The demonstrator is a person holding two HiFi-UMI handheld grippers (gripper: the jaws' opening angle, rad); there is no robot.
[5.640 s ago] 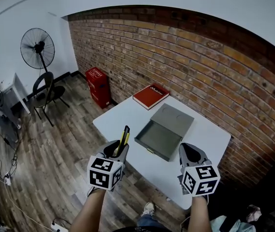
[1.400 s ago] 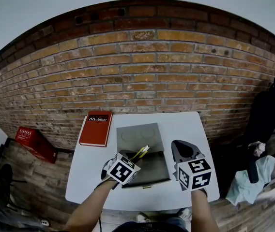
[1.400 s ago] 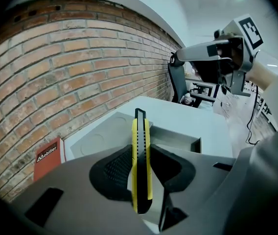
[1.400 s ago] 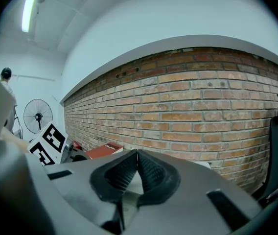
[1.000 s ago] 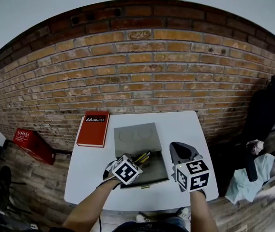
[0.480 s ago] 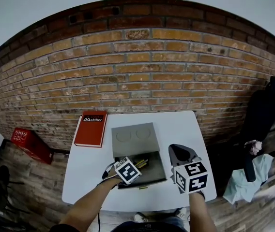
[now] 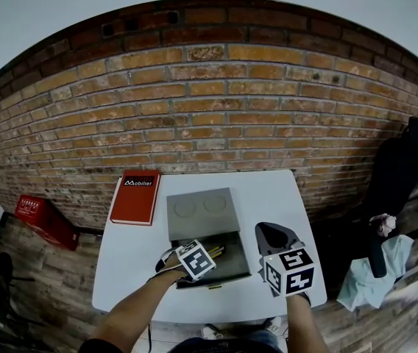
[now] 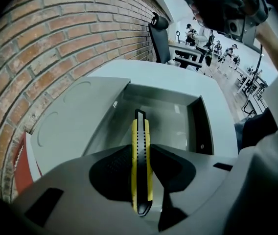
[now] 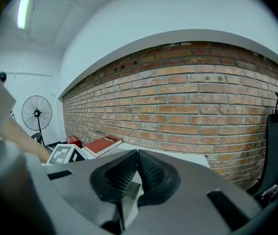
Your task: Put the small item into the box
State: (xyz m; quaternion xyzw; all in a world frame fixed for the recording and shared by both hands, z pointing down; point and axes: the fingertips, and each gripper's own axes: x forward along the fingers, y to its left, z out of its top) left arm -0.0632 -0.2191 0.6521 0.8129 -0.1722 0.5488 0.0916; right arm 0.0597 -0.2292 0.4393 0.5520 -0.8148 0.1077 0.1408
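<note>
A grey metal box [image 7: 232, 267] stands open on the white table [image 7: 275, 190], its lid [image 7: 198, 213] laid back toward the wall. My left gripper [image 7: 210, 254] is low over the open tray, shut on a yellow and black utility knife [image 7: 215, 252]. In the left gripper view the knife [image 8: 140, 160] stands on edge between the pads and points into the box's tray [image 8: 171, 126]. My right gripper [image 7: 271, 234] hovers to the right of the box. Its jaws are shut with nothing between them in the right gripper view [image 9: 137, 168].
A red book [image 7: 134, 196] lies at the table's back left, beside the lid. The brick wall [image 7: 216, 116] runs right behind the table. A red crate [image 7: 41, 218] sits on the floor at left, and a black chair [image 7: 400, 175] stands at right.
My left gripper has sunk lower and a little toward me with the knife, closer to the box's tray. The right gripper has hardly moved.
</note>
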